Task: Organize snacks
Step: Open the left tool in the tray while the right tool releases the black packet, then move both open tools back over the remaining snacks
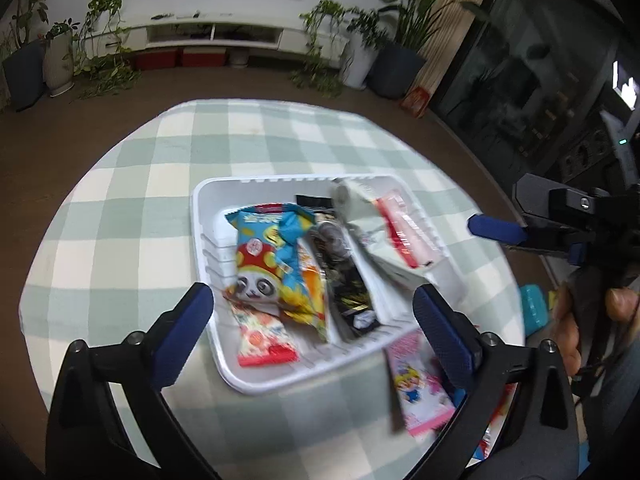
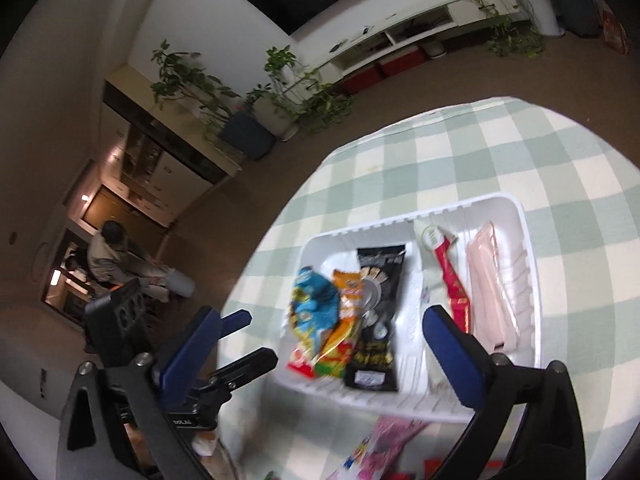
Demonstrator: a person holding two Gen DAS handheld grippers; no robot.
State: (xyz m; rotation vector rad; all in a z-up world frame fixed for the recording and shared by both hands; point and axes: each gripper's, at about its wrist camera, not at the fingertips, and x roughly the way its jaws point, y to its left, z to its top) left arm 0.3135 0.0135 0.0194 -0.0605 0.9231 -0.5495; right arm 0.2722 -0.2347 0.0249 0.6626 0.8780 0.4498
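Nearest to me, the left gripper (image 1: 312, 312) hangs over the near end of the white tray (image 1: 208, 200), its blue-padded jaws spread wide with nothing between them. The right gripper (image 2: 320, 332) stands over the same near end of the tray from the other side, jaws likewise wide apart and empty; in the left wrist view it shows off the tray's right side, a hand (image 1: 568, 320) wrapped round its grip.

On the near side of the tray, outside its rim, a pink cartoon packet (image 1: 416, 380) lies flat on the green-and-white checked tablecloth (image 1: 120, 200).

Inside the tray the snacks lie side by side, running lengthwise. Toward its left wall is a blue packet with a panda face (image 1: 268, 256), partly over a red-and-white packet (image 1: 264, 336) at the near rim. Next to the panda packet is an orange packet (image 1: 316, 296), then a long black packet (image 1: 348, 280) down the middle. Right of that lies a pale packet with a red stripe (image 2: 450, 276), and against the right wall a pale pink packet (image 2: 490, 280).

Beyond the tray the cloth runs bare to the table's far edge. Farther back stand potted plants (image 1: 404, 20) and a low white TV cabinet (image 1: 216, 32) along the wall.
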